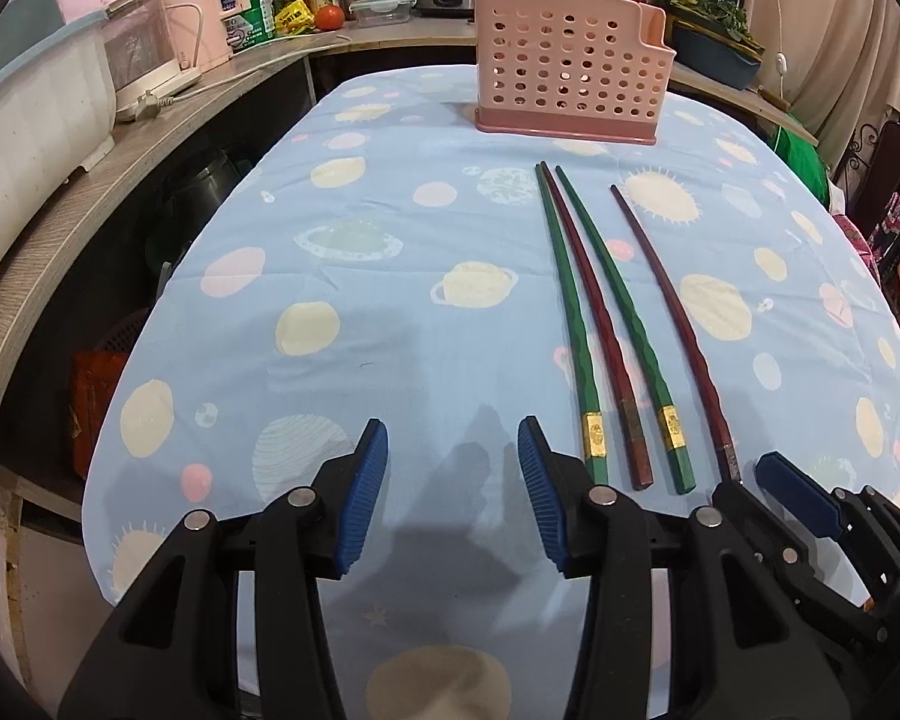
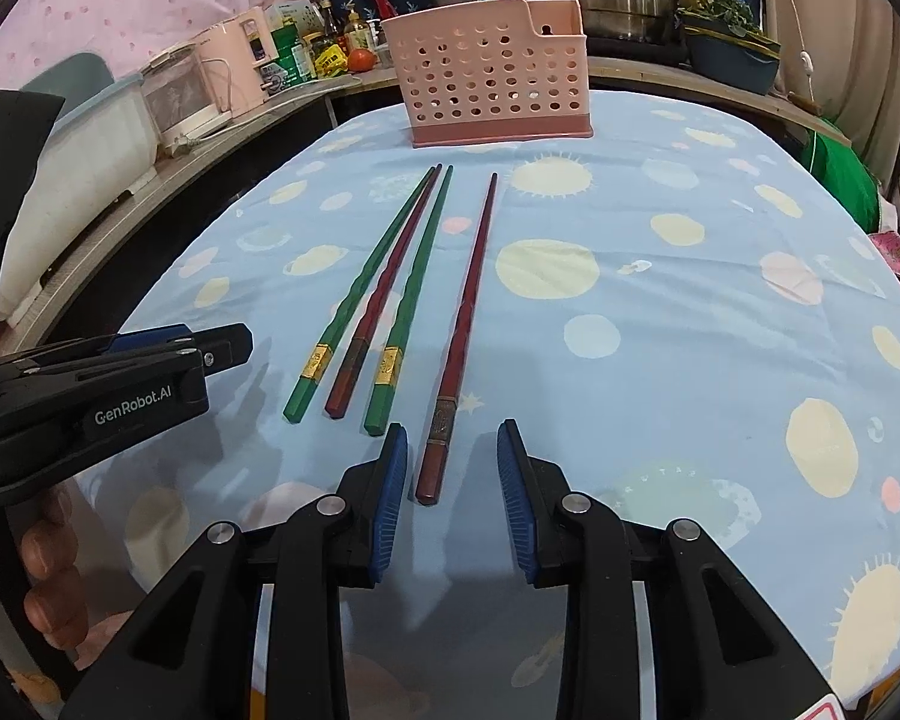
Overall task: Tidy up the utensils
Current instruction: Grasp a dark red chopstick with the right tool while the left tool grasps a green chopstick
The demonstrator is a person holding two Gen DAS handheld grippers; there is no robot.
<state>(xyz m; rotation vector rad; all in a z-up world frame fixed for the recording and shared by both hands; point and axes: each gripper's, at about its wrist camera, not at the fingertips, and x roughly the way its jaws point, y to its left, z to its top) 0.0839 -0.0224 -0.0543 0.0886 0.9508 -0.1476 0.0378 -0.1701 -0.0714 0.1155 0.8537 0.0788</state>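
Both grippers hover low over a table spread with a blue planet-print cloth (image 1: 390, 312), each with its blue-padded jaws spread apart and holding nothing. The right gripper (image 2: 447, 492) frames the butt end of a lone red chopstick (image 2: 465, 324), which lies on the cloth between and just ahead of its pads without touching either. The left gripper (image 1: 453, 498) faces bare cloth, with all the chopsticks off to its right.

Only the right wrist view shows the person's fingers (image 2: 45, 576) wrapped around the left tool's handle and the "GenRobot.AI" lettering on its side. The left wrist view shows the right gripper's pad at its lower right corner, beside the lone chopstick's end, plus a dark shelf space under the counter at left.

Three more chopsticks lie just left of the lone one: a green chopstick (image 2: 363, 300), a second red chopstick (image 2: 387, 294) and a second green chopstick (image 2: 411, 300), close together, their tips converging. All four run lengthwise away from the grippers, thick ends near, thin tips pointing toward a pink perforated utensil holder (image 2: 489, 84) standing upright at the table's far edge. Beyond it, pots and bottles crowd the counter (image 1: 390, 36).
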